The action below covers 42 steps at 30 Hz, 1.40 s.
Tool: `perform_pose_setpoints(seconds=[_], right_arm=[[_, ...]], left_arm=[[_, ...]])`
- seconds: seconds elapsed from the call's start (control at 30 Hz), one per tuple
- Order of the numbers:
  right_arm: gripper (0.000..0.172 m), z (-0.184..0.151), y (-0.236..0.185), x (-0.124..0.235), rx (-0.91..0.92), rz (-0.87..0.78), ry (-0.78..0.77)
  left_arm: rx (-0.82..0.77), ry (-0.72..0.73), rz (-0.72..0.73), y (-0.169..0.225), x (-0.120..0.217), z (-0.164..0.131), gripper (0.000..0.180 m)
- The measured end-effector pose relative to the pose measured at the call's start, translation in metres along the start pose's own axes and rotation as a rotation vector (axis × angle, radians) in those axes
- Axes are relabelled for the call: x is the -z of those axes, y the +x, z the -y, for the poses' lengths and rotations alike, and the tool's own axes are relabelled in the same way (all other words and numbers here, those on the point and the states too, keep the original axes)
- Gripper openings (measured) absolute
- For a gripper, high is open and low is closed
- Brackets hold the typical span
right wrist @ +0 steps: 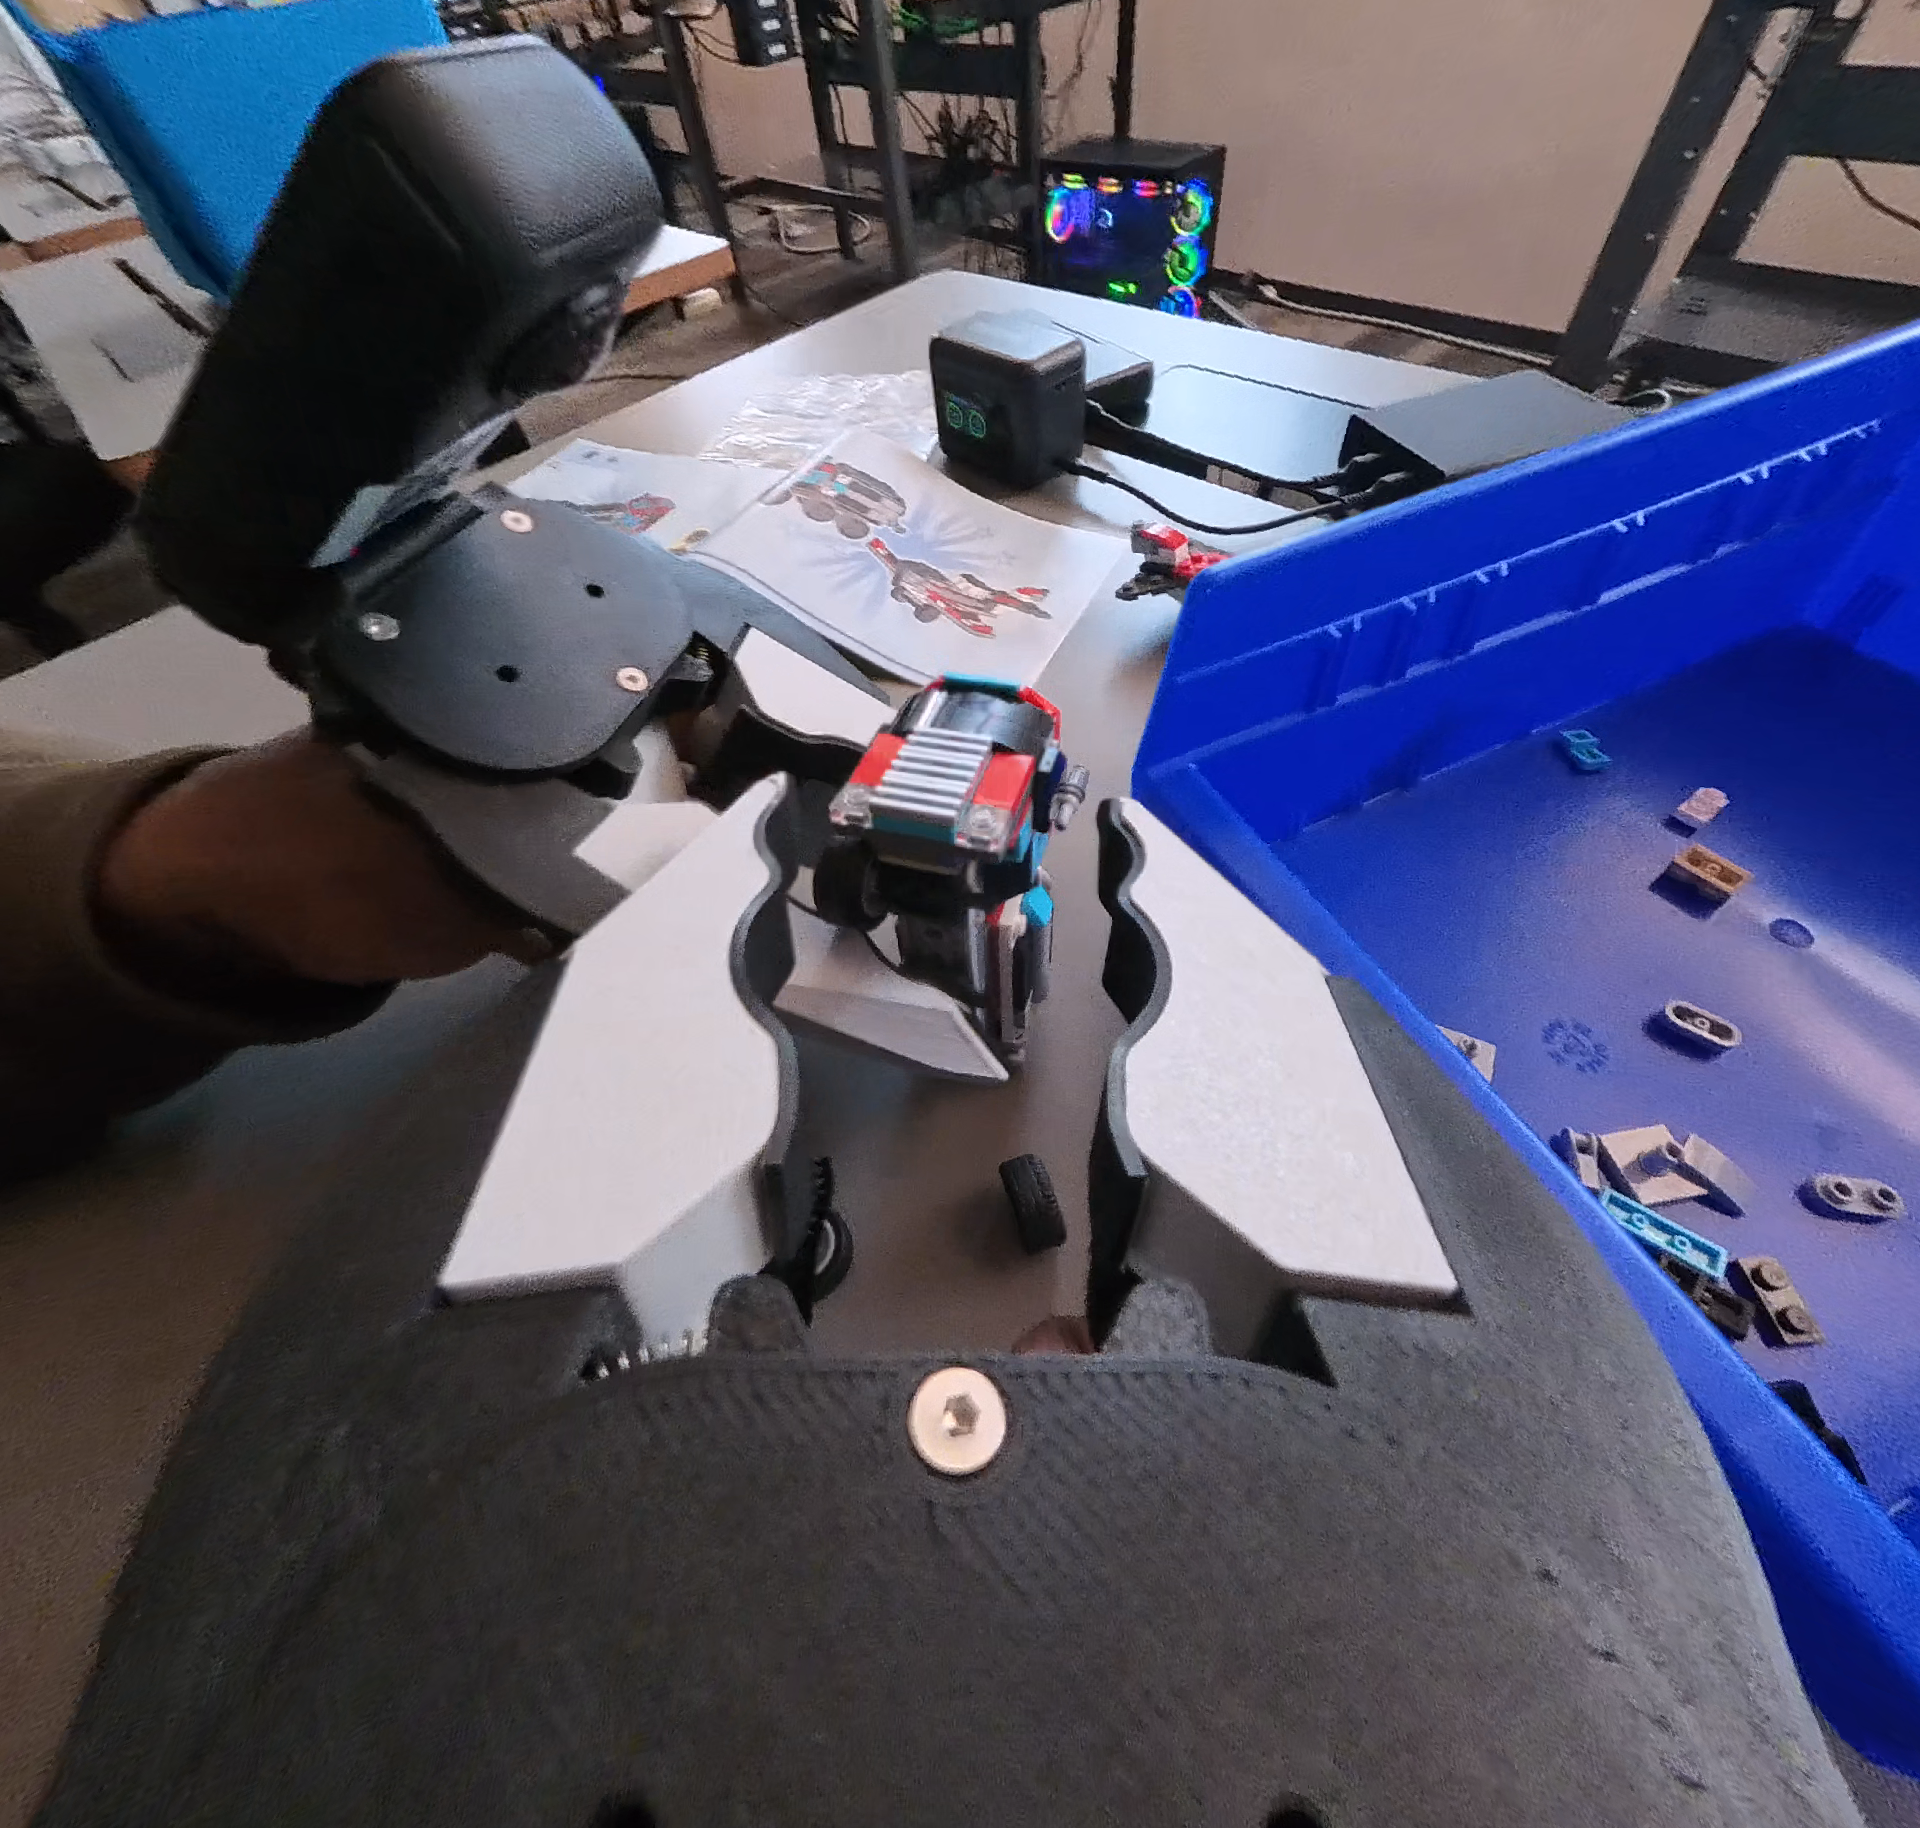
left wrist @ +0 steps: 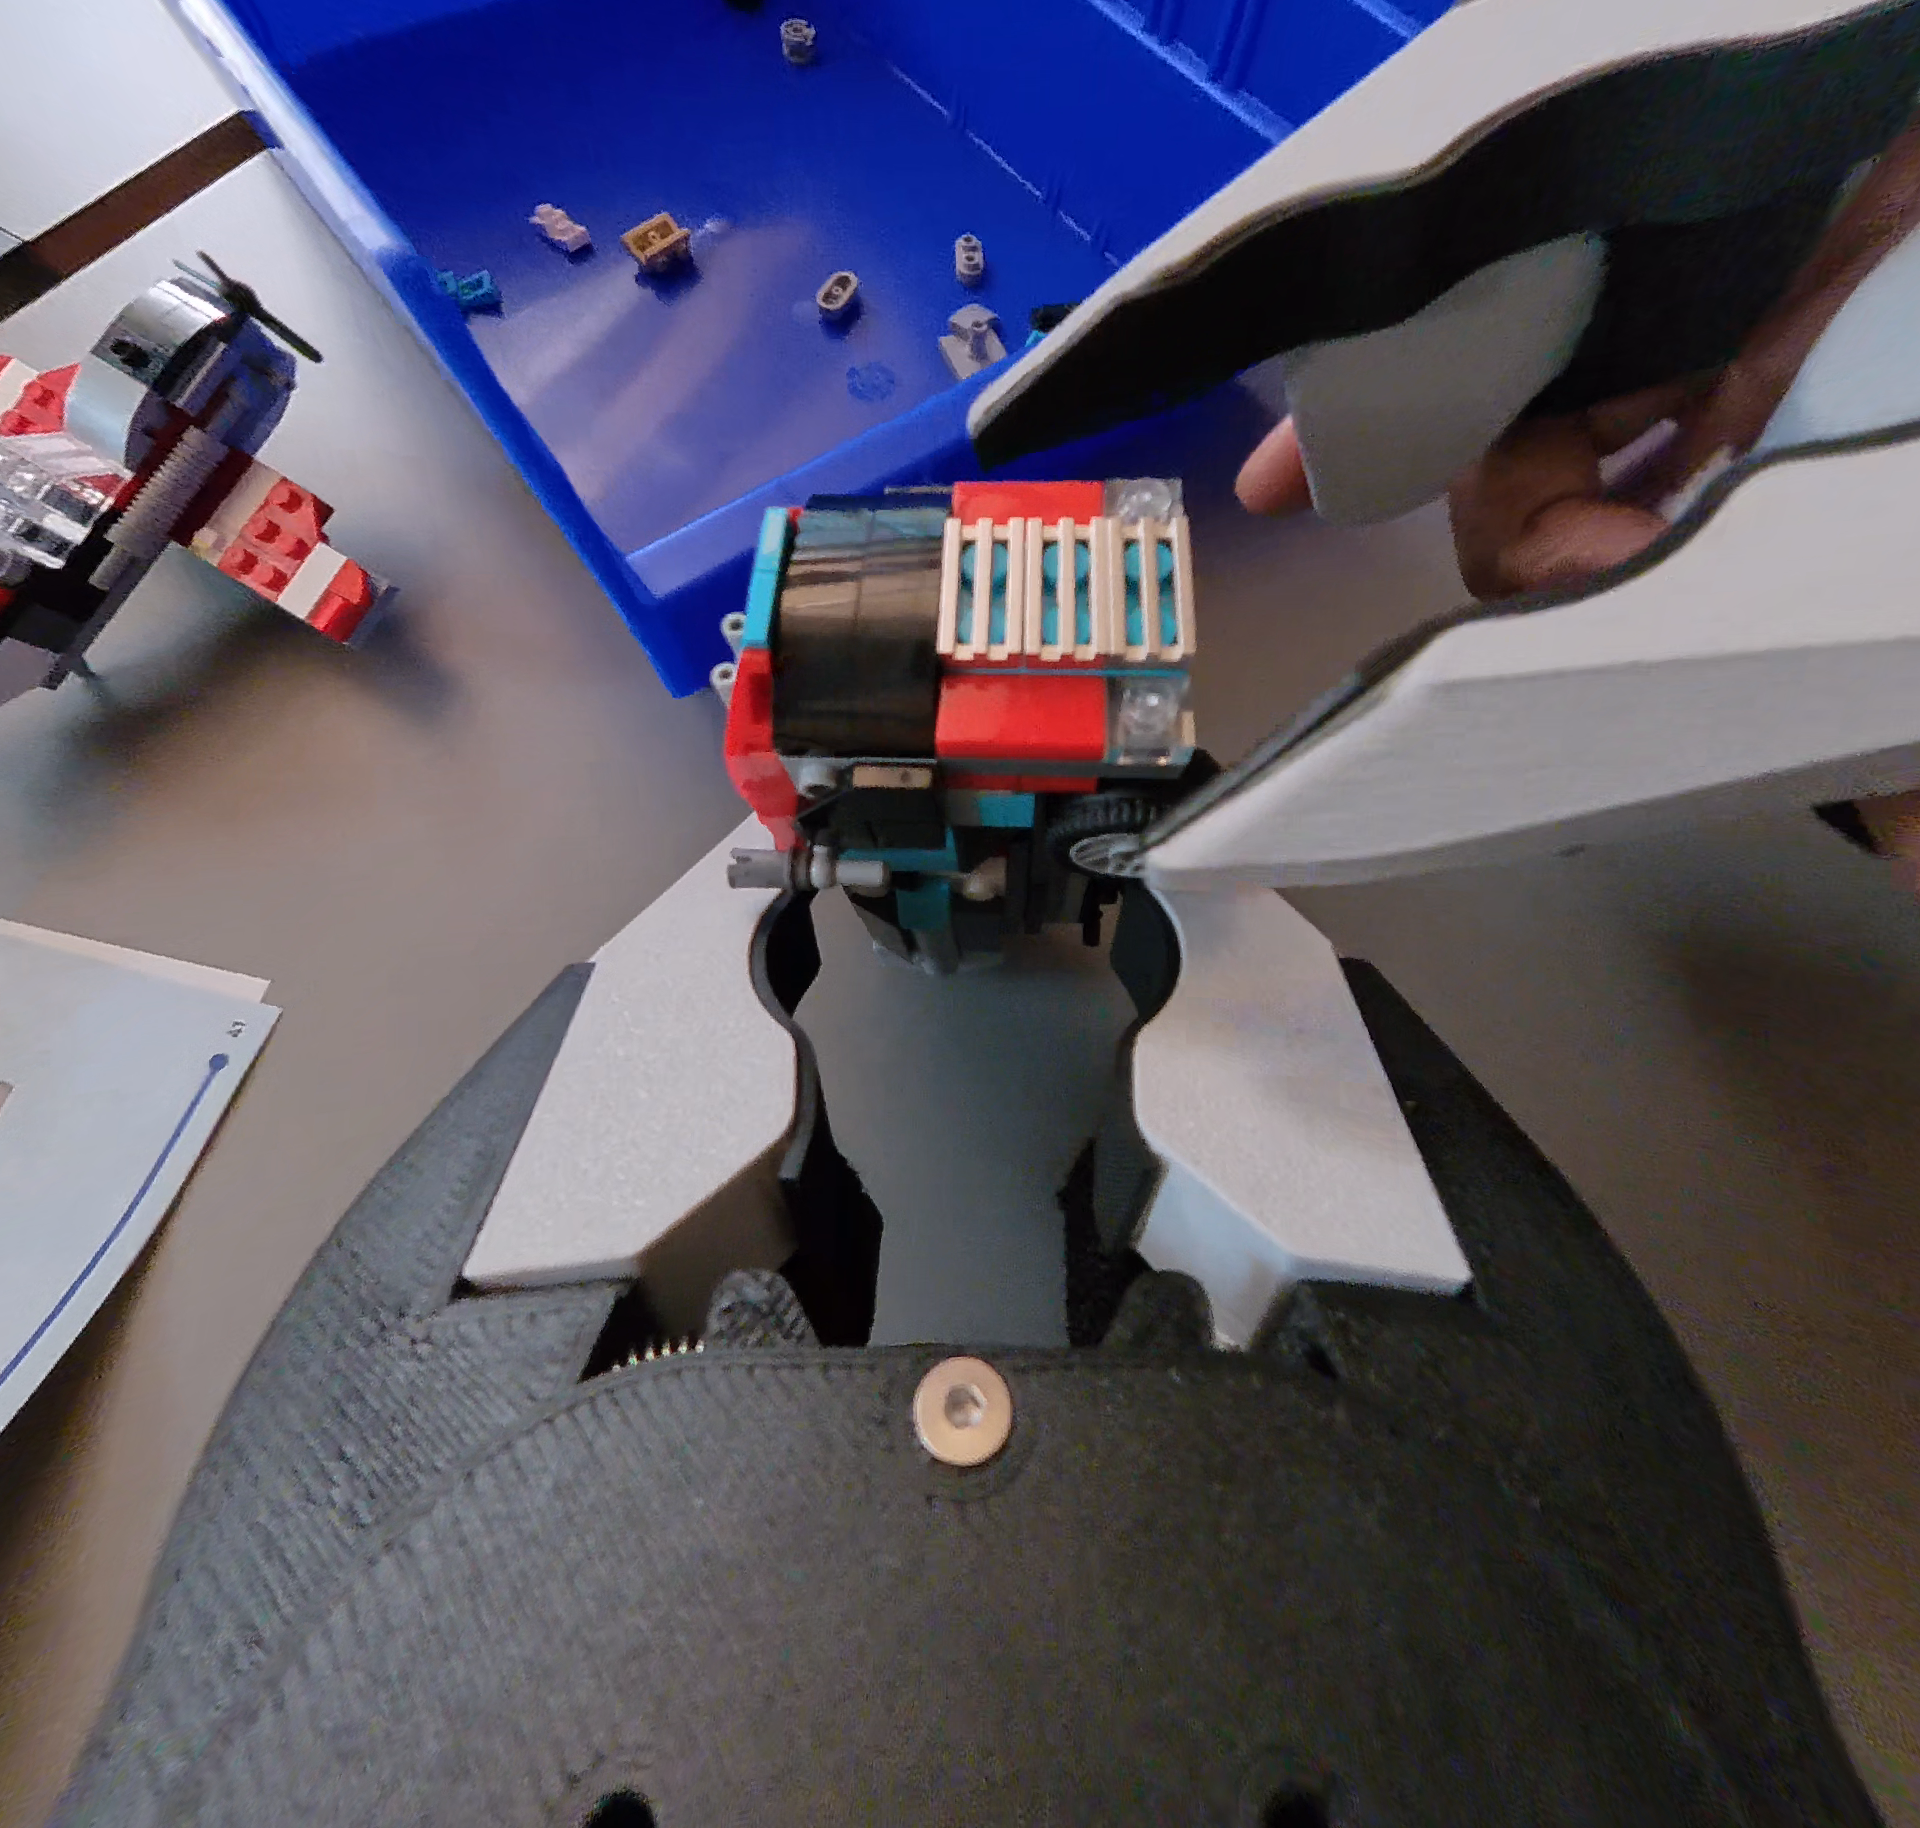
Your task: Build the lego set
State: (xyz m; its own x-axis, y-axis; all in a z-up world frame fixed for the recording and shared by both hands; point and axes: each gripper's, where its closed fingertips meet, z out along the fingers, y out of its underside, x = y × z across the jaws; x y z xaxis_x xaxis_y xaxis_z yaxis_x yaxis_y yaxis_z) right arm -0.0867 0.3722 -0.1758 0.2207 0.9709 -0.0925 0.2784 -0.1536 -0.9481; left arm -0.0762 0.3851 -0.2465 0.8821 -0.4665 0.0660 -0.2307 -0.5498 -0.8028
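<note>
We see a grey tabletop (right wrist: 935, 344) with a big blue bin (left wrist: 727, 168) on it, a scatter of small loose bricks on the bin floor. An open instruction booklet (right wrist: 894, 552) lies flat beyond the grippers, and a black power unit (right wrist: 1003, 396) with cables sits behind it. A red-and-white brick plane (left wrist: 187, 490) stands off to the side of the bin.

The main item is a small brick truck (left wrist: 966, 677), just beside the bin's corner and raised off the tabletop. It has a red hood, a pale slatted grille over teal studs, two clear lamp bricks, a glossy black windshield, teal trim, and a black, grey and teal underside with grey pins sticking out.

The left gripper (left wrist: 961, 931) has its jaws pinching the truck's lower chassis, one finger on each side. The right gripper (right wrist: 935, 885) has its jaws spread, with the truck between the tips and a clear gap on both sides. In the left wrist view, one of its fingers sits right by the truck's wheel; we can't tell if it touches.

A loose black tire (right wrist: 1032, 1202) lies on the tabletop between the right gripper's fingers.
</note>
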Motion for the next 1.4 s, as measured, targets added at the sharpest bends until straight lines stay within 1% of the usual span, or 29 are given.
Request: perform_pose_setpoints(seconds=[0.17, 0.27, 0.4, 0.47, 0.63, 0.77, 0.87, 1.03, 1.1, 1.17, 1.23, 1.4], right_arm=[[0.050, -0.004, 0.003, -0.006, 0.023, -0.077, -0.045], [0.042, -0.004, 0.002, -0.008, 0.021, -0.080, -0.043], [0.040, -0.001, 0.007, -0.008, 0.008, -0.088, -0.026], [0.037, 0.000, 0.010, -0.007, -0.004, -0.091, -0.013], [0.036, 0.002, 0.014, -0.006, -0.035, -0.081, 0.017], [0.036, 0.004, 0.017, -0.005, -0.064, -0.067, 0.039], [0.036, 0.003, 0.021, -0.005, -0.111, -0.042, 0.051], [0.036, 0.005, 0.021, -0.005, -0.200, 0.045, 0.089], [0.036, 0.008, 0.019, -0.004, -0.224, 0.083, 0.113], [0.036, 0.013, 0.014, -0.002, -0.239, 0.136, 0.144], [0.035, 0.020, 0.008, 0.001, -0.253, 0.199, 0.181], [0.036, 0.036, -0.012, 0.010, -0.266, 0.350, 0.259]], left_arm=[[0.002, -0.009, 0.040, 0.002, 0.000, 0.000, 0.056], [0.013, -0.002, 0.039, 0.001, 0.000, 0.000, 0.057], [0.020, 0.012, 0.035, 0.000, 0.000, 0.002, 0.057], [0.019, 0.021, 0.044, -0.001, 0.000, 0.004, 0.057], [0.031, 0.044, 0.004, 0.002, -0.001, 0.006, 0.058], [0.029, 0.070, -0.094, 0.009, 0.001, 0.009, 0.059], [0.033, 0.083, -0.199, 0.015, 0.006, 0.009, 0.066], [0.029, 0.129, -0.314, 0.015, 0.016, 0.011, 0.071], [0.026, 0.145, -0.388, 0.019, 0.020, 0.010, 0.075], [0.034, 0.178, -0.489, 0.025, 0.028, 0.011, 0.078], [0.051, 0.251, -0.579, 0.030, 0.041, 0.020, 0.081], [0.079, 0.357, -0.731, 0.036, 0.061, 0.032, 0.081]])
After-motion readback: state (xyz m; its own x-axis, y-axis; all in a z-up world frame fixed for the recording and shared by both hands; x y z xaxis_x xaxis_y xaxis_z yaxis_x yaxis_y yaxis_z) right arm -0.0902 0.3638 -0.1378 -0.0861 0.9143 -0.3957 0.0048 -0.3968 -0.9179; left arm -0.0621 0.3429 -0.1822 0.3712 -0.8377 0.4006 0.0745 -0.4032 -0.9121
